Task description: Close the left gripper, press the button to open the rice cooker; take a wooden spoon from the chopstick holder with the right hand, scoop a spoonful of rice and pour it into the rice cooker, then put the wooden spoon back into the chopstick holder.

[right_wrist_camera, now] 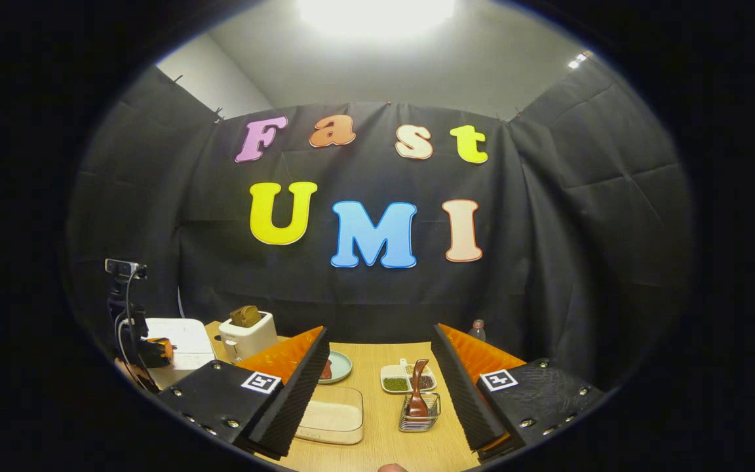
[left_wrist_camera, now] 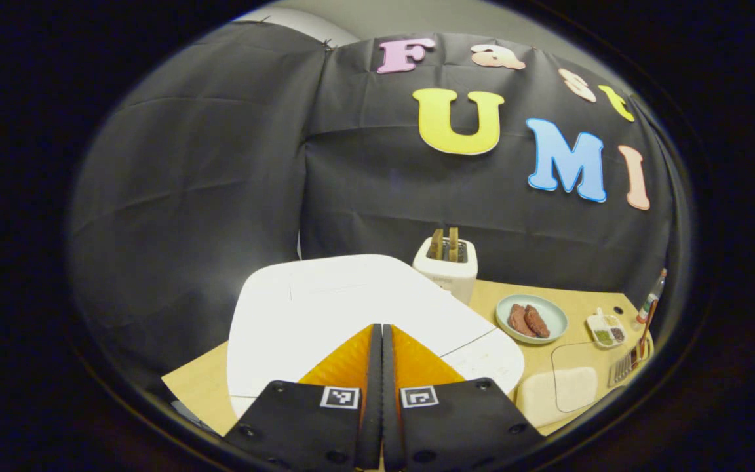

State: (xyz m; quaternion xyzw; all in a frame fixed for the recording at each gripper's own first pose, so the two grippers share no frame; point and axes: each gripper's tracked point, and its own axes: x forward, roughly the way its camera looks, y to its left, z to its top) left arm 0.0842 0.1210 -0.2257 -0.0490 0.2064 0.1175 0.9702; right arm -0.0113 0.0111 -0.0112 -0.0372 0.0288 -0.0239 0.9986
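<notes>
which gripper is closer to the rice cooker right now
Left. The left gripper, fingers shut, hangs just over the rice cooker lid. The right gripper, open, is across the table, facing the chopstick holder.

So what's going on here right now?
A person holds a claw in each hand. The left claw is shut, empty, and hovers over the closed lid of the white rice cooker. The right claw is open above the wooden table, aimed toward the brown wooden spoon standing in the wire chopstick holder. No rice has been scooped yet.
</notes>
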